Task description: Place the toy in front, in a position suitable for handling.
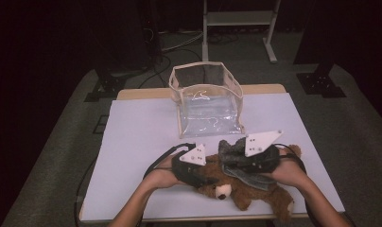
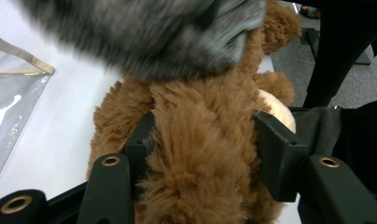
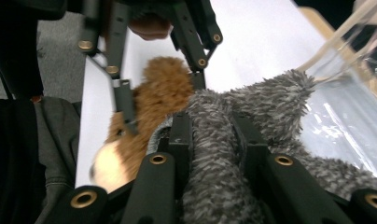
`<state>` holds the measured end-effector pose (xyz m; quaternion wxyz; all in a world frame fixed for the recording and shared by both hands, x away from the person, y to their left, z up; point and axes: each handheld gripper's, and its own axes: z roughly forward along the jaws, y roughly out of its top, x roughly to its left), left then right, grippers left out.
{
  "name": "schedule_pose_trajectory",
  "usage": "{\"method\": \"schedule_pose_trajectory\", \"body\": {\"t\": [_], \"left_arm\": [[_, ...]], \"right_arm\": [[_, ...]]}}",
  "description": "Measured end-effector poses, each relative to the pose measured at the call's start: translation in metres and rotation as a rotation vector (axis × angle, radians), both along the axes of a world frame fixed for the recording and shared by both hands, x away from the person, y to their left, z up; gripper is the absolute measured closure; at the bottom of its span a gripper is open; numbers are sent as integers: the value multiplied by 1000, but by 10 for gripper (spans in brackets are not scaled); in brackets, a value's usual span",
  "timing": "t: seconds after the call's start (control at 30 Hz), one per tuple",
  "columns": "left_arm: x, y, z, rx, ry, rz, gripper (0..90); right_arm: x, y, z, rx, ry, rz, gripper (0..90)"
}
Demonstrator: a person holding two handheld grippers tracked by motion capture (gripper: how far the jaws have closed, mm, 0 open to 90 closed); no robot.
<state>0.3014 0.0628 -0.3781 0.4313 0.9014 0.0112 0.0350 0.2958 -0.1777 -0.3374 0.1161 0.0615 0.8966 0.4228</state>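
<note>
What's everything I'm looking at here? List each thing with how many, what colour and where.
teddy bear: 1, brown, lying at the near edge of the table, between the left gripper's jaws
grey soft toy: 1, grey, on top of the teddy bear, pinched by the right gripper
clear bag: 1, see-through with beige trim, standing open at the far middle of the table
table: 1, white top with a wooden edge, centre
metal frame: 1, pale, on the floor behind the table
left gripper: 1, black, closed on the teddy bear
right gripper: 1, black, closed on the grey soft toy
hands: 2, coming in from the near edge, one on each gripper
</note>
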Motion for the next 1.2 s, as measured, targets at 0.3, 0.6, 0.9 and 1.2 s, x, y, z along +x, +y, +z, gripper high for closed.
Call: {"method": "schedule_pose_trajectory", "body": {"t": [0.3, 0.6, 0.9, 1.2], "left_arm": [[0, 0, -5, -34, 23, -10, 473], [-2, 0, -4, -14, 8, -9, 475], [2, 3, -5, -20, 12, 1, 476], [2, 1, -3, -9, 9, -1, 473]], "right_arm": [[5, -17, -4, -31, 51, -21, 720], [3, 3, -3, -27, 40, 36, 720], [5, -80, -7, 48, 104, -104, 718], [0, -118, -12, 52, 137, -179, 715]]}}
